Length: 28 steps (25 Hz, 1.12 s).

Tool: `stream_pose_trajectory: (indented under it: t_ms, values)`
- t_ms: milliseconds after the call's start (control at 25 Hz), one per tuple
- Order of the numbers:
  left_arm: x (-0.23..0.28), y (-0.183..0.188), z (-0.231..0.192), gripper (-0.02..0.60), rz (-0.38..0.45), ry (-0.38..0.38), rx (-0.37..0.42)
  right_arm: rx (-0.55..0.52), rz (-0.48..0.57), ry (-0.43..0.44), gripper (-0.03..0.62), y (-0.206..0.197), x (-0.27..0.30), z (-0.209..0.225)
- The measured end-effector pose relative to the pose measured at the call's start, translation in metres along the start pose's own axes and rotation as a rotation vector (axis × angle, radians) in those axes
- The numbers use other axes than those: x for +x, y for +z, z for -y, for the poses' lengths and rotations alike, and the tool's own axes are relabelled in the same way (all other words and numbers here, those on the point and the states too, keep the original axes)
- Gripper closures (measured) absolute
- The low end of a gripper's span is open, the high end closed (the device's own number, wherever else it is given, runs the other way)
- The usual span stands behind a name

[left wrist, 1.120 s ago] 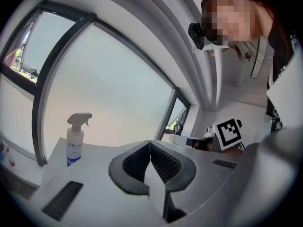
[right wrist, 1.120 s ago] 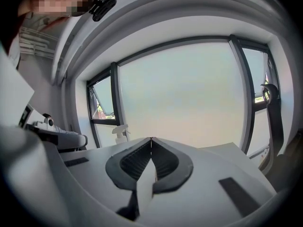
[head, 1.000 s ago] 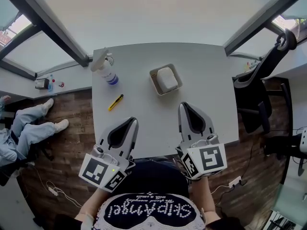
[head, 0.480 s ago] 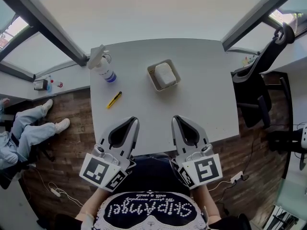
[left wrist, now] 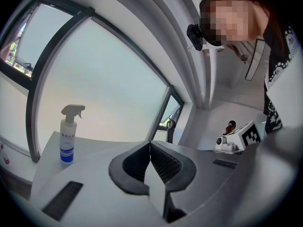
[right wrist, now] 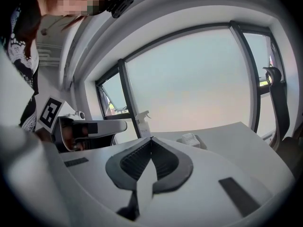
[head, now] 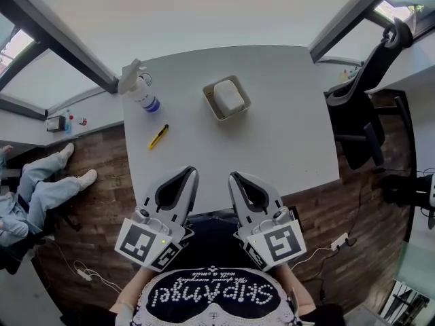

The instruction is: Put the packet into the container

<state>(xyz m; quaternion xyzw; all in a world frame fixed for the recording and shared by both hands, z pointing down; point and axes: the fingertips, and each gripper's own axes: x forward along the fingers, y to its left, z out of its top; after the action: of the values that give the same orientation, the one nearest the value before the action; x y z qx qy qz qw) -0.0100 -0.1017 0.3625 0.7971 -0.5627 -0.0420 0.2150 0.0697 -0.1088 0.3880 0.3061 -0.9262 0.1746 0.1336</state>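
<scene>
A white packet [head: 228, 95] lies inside the beige rectangular container [head: 212, 107] at the far middle of the white table [head: 285, 141]. In the right gripper view the packet [right wrist: 190, 138] shows small in the container [right wrist: 198, 144], far beyond the jaws. My left gripper [head: 193, 171] is at the near table edge, shut and empty. My right gripper [head: 232, 176] is close beside it, shut with nothing in it. In each gripper view the jaws meet at the tip, left gripper [left wrist: 150, 142] and right gripper [right wrist: 151, 138]. Both are well short of the container.
A spray bottle [head: 139, 90] stands at the far left of the table, with a yellow utility knife [head: 158, 136] lying nearer. A black office chair [head: 360, 107] is off the right side. A seated person's legs [head: 41, 182] are on the floor to the left.
My right gripper has moved left and back toward the near table edge, ending close beside the left gripper. The left gripper has stayed put. Both stay shut.
</scene>
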Motion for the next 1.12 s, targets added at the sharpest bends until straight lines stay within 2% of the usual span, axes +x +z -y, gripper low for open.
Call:
stream_pose_trajectory:
  t_ms: [240,400,840,1000,1120]
  values:
    - [-0.004,-0.005,0.004,0.572,-0.006,-0.007,-0.003,0.01,-0.007,-0.008,0.58,-0.006,-0.006,0.0]
    - [-0.004,-0.007,0.008,0.572,-0.011,-0.02,-0.001,0.042,0.031,-0.011,0.58,0.0,-0.004,-0.004]
    - [-0.005,-0.011,0.009,0.572,-0.023,-0.038,-0.016,0.04,0.006,-0.009,0.58,-0.007,-0.003,-0.009]
    - [-0.006,-0.01,0.007,0.572,-0.021,-0.033,-0.022,0.022,-0.046,-0.01,0.58,-0.019,-0.004,-0.008]
    - [-0.007,-0.01,0.006,0.572,-0.019,-0.032,-0.025,0.027,-0.026,-0.015,0.58,-0.014,-0.002,-0.009]
